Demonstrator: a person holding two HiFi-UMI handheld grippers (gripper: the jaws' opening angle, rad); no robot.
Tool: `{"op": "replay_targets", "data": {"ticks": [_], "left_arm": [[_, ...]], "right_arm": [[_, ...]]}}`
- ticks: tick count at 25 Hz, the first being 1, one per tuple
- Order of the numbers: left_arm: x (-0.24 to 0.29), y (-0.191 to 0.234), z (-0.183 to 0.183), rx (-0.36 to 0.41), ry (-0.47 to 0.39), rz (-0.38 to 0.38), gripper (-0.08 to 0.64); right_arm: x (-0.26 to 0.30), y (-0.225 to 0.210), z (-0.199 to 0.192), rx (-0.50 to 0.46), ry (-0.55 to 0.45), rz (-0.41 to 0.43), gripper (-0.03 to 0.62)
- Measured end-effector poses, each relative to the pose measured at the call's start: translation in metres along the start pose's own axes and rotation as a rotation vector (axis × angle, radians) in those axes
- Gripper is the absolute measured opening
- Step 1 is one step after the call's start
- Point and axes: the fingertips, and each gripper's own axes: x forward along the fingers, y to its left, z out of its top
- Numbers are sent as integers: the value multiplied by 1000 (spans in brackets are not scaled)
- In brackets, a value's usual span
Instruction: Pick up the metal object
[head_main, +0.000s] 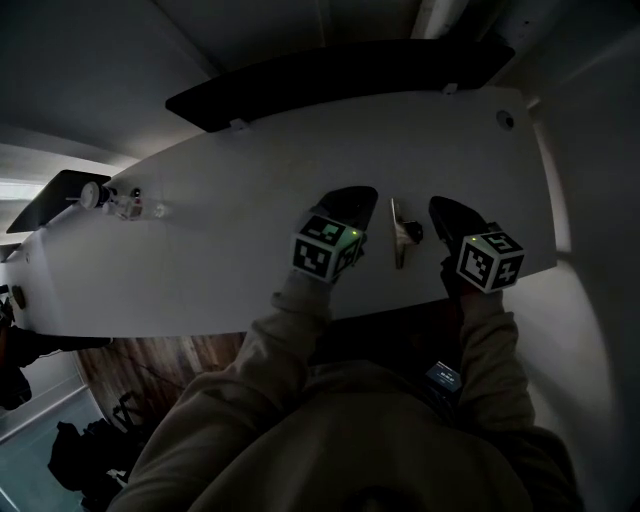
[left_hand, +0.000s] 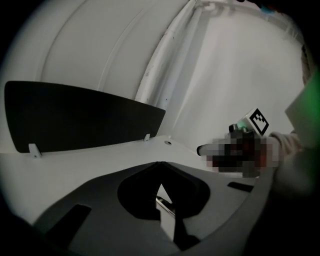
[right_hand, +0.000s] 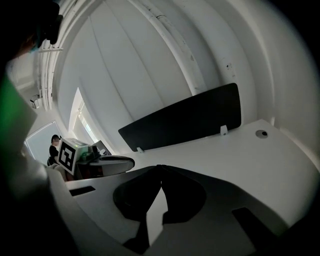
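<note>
Metal object (head_main: 402, 232) lies on the surface (head_main: 220, 200), long axis 12-to-6 o'clock, between left gripper (head_main: 352, 205) and right gripper (head_main: 450, 215), both clenched empty

Metal obj (head_main: 402, 232) on white table (head_main: 250, 200), btwn L gripper (head_main: 358, 197) & R gripper (head_main: 447, 210).

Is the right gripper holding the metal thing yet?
No, the metal object lies on the white table beside the right gripper, whose jaws are shut and empty.

The desk (head_main: 230, 190) is white, its divider panel (head_main: 340, 75) black. The marker cubes (head_main: 325, 250) show black-and-white squares, and the sleeves (head_main: 250, 380) are beige.
</note>
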Motion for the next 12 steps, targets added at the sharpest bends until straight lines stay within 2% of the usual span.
{"op": "replay_targets", "data": {"ticks": [12], "left_arm": [[23, 6, -47, -41, 55, -12, 2]], "right_arm": [[16, -24, -59, 73, 66, -10, 18]]}}
